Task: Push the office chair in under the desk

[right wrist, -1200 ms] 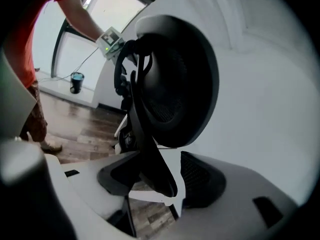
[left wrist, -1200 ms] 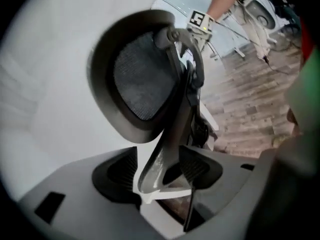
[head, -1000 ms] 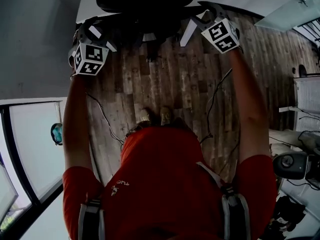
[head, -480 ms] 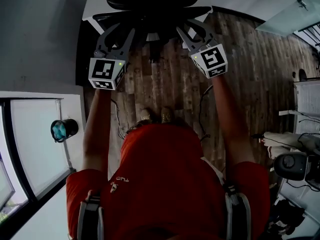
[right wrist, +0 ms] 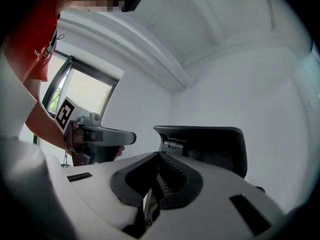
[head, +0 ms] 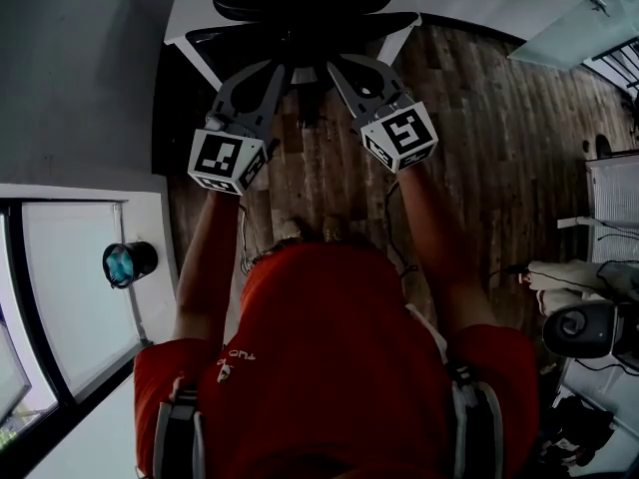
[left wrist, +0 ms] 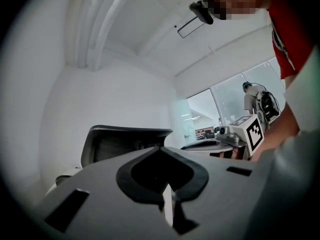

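Observation:
The black office chair stands at the top of the head view, its mesh back upright against the white desk. My left gripper and right gripper are held side by side just short of the chair back, pointing level at it without touching. Both pairs of jaws have just been closing and now meet tip to tip, shut with nothing between them, as the left gripper view and the right gripper view show.
The floor is dark wood planks with loose cables near my feet. A glass window wall runs along the left. A black device and white furniture sit at the right edge. Another person stands far off.
Both grippers have drawn back from the chair's sides and come together in front of its back. Their jaws went from wide open to shut, holding nothing.

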`<state>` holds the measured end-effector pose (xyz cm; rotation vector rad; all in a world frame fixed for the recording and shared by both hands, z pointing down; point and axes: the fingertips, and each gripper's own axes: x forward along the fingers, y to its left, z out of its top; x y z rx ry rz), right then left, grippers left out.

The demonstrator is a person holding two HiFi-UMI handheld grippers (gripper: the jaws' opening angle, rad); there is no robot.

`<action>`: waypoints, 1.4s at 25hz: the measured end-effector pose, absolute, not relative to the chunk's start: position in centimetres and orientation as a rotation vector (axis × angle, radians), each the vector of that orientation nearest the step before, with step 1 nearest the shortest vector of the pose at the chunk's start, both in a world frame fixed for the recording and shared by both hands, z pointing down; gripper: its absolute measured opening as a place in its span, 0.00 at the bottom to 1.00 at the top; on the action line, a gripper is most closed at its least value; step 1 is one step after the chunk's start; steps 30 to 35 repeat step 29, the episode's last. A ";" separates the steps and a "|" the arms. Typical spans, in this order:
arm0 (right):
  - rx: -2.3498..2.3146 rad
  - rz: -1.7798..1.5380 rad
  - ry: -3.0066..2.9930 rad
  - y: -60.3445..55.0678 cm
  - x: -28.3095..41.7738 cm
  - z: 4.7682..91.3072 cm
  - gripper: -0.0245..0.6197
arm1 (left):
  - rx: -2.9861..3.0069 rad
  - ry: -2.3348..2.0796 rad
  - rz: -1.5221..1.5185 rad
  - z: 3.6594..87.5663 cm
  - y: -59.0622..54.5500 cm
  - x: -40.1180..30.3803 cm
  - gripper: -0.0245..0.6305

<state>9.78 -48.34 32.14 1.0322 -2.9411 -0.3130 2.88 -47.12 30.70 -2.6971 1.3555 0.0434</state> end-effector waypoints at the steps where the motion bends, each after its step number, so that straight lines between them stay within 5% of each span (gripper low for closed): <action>1: 1.027 -0.301 -2.951 -48.2 9.5 32.2 0.08 | -2.701 1.350 0.048 30.6 -47.1 2.9 0.05; 35: 1.049 -0.217 -2.972 -48.2 8.5 32.4 0.08 | -2.740 1.291 0.045 30.7 -47.5 2.2 0.05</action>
